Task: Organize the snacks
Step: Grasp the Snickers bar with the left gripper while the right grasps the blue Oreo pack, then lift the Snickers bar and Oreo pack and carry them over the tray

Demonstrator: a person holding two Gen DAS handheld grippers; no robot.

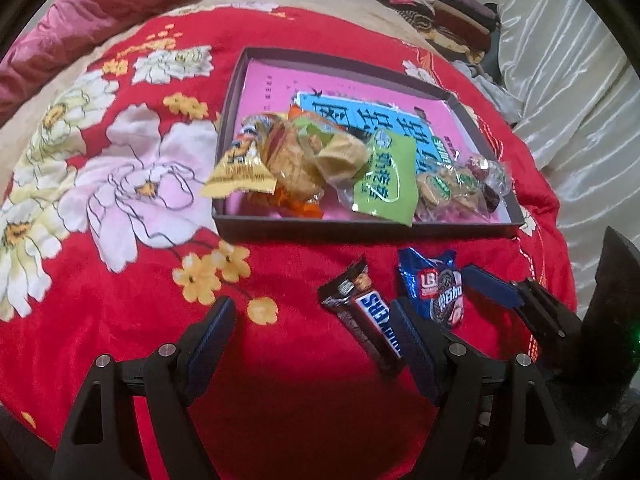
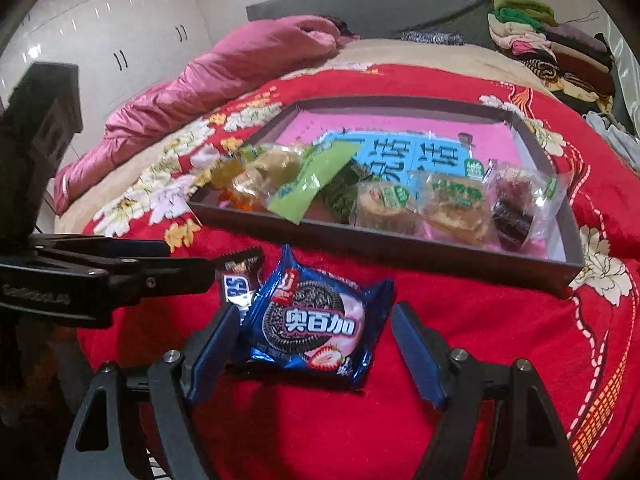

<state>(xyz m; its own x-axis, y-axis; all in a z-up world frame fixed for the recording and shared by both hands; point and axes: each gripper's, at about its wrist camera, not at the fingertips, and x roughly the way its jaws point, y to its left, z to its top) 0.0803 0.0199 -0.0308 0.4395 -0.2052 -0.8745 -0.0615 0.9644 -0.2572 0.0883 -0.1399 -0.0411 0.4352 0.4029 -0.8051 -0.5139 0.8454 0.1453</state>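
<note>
Your right gripper [image 2: 316,344] gapes wide around the blue cookie packet [image 2: 316,320], your left gripper [image 1: 316,340] equally spread, empty, its right finger against the Snickers bar [image 1: 370,316].

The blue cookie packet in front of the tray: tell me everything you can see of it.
The blue cookie packet is glossy foil, sealed, printed with a dark sandwich cookie and strawberry. It lies flat on the red blanket, outside the tray, between the open right gripper fingers, neither visibly pressing it. The Snickers bar lies beside it.
</note>
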